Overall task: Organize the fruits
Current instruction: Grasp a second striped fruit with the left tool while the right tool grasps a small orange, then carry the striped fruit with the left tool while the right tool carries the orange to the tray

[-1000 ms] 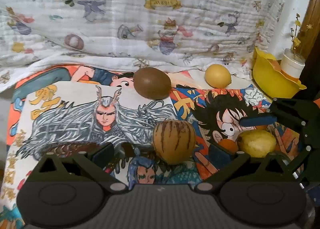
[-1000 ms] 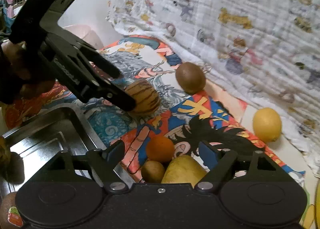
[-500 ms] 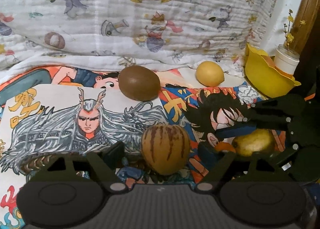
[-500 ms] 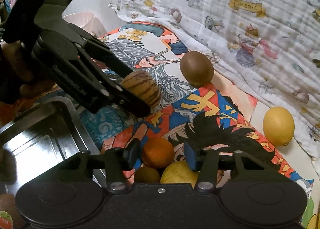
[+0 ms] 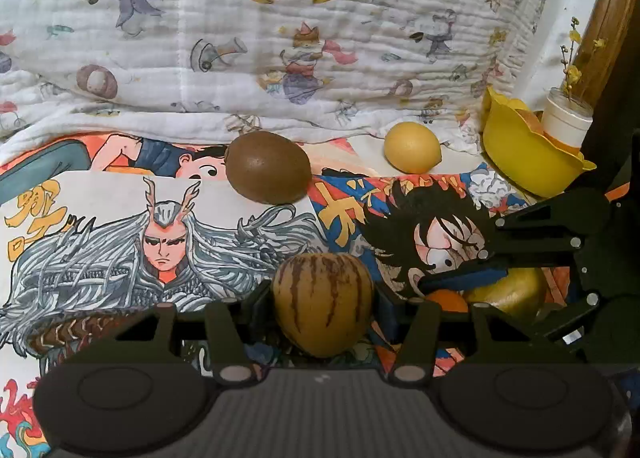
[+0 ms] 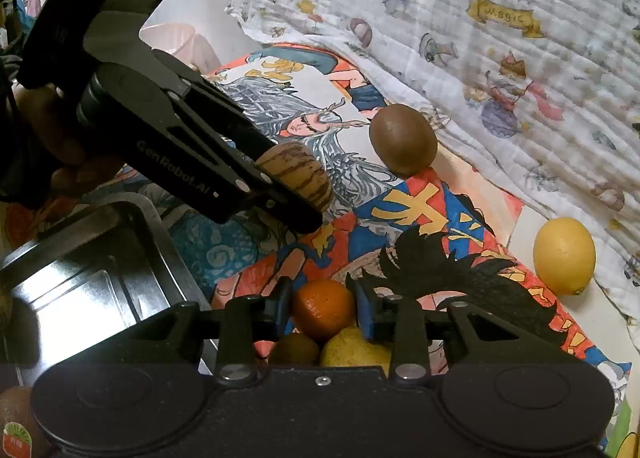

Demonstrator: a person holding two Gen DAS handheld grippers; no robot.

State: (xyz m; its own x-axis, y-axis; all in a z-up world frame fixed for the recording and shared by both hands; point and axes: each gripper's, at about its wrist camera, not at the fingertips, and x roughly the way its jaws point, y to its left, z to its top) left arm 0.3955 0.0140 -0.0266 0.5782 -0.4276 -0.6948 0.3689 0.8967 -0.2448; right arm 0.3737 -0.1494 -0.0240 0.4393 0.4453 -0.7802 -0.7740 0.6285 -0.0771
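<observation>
Fruits lie scattered on a bright cartoon-printed cloth [image 5: 120, 193]. Nearest, the left gripper [image 5: 323, 300] has its jaws pressed on a round tan fruit with brown stripes [image 5: 323, 304]. The right gripper [image 6: 323, 308] is closing its jaws around a small orange citrus [image 6: 323, 308], with a yellow pear-like fruit [image 6: 354, 350] and a small brown fruit [image 6: 293, 349] just below. A steel tray [image 6: 92, 278] sits beside them. Farther off rest a brown oval kiwi [image 5: 267, 167] and a yellow lemon [image 5: 412, 147], well apart, before a white printed quilt [image 5: 320, 37].
</observation>
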